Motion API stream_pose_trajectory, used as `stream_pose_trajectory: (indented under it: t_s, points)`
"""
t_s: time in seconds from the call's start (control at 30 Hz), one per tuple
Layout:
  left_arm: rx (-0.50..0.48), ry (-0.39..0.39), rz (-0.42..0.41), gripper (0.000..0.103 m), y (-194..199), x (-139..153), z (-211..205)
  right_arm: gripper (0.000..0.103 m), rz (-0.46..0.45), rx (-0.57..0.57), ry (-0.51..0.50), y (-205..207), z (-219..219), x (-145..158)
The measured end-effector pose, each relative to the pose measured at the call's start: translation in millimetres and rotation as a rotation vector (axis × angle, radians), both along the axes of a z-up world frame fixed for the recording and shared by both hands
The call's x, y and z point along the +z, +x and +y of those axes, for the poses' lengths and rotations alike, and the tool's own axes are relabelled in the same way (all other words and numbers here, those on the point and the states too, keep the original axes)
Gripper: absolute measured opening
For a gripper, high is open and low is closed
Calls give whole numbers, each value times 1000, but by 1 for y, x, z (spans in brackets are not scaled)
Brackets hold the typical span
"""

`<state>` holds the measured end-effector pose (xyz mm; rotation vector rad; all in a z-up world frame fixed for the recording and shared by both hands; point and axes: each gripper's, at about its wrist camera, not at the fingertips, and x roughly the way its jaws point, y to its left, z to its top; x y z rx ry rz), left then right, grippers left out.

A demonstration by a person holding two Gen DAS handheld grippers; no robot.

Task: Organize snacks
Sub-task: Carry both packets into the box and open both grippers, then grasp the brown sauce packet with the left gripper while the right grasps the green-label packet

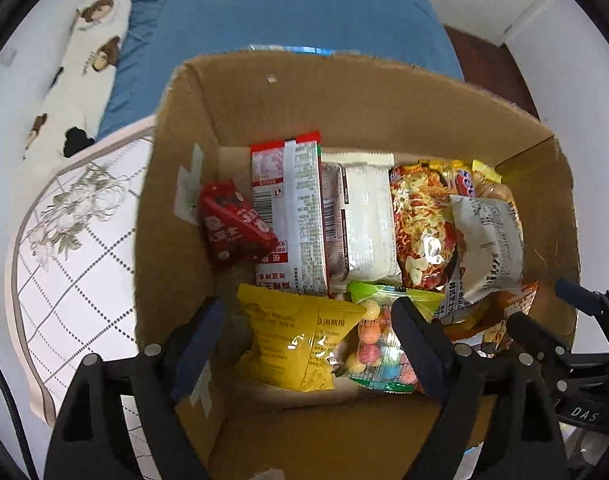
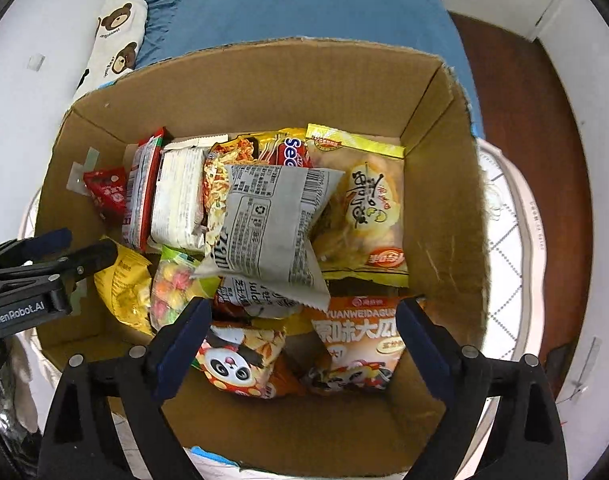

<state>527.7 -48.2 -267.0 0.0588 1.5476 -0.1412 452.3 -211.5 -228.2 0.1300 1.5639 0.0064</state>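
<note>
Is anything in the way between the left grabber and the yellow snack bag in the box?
Nothing visible. The left gripper hangs open right over the crinkly yellow snack bag in the brown cardboard box, one finger on each side. The clear bag of colourful candy balls lies beside it, under one finger.

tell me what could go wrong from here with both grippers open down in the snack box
The left gripper straddles the yellow packet with one finger on the candy bag; closing might pinch both. The grey packet lies loose atop the pile and could slide if the right gripper disturbs it. The grippers are close together and might collide.
</note>
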Motion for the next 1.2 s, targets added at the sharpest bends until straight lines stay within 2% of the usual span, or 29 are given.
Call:
stream_pose_trajectory:
  t_s: [0.23, 0.47, 0.67, 0.93, 1.07, 1.2]
  points:
    - [16, 15, -149, 85, -39, 33, 4, 96, -82, -7, -4, -29, 5, 22]
    - [38, 17, -296, 85, -73, 71, 15, 96, -211, -22, -31, -62, 8, 58]
    - [56, -21, -360, 85, -103, 98, 16, 96, -303, -23, -52, -88, 12, 90]
    - [62, -18, -465, 85, -146, 133, 15, 96, -411, -13, -62, -122, 16, 126]
    - [71, -11, -510, 85, -164, 148, 13, 96, -454, -14, -26, -139, 16, 143]
    - [104, -1, -517, 85, -185, 152, 21, 96, -457, 3, 41, -156, 20, 147]
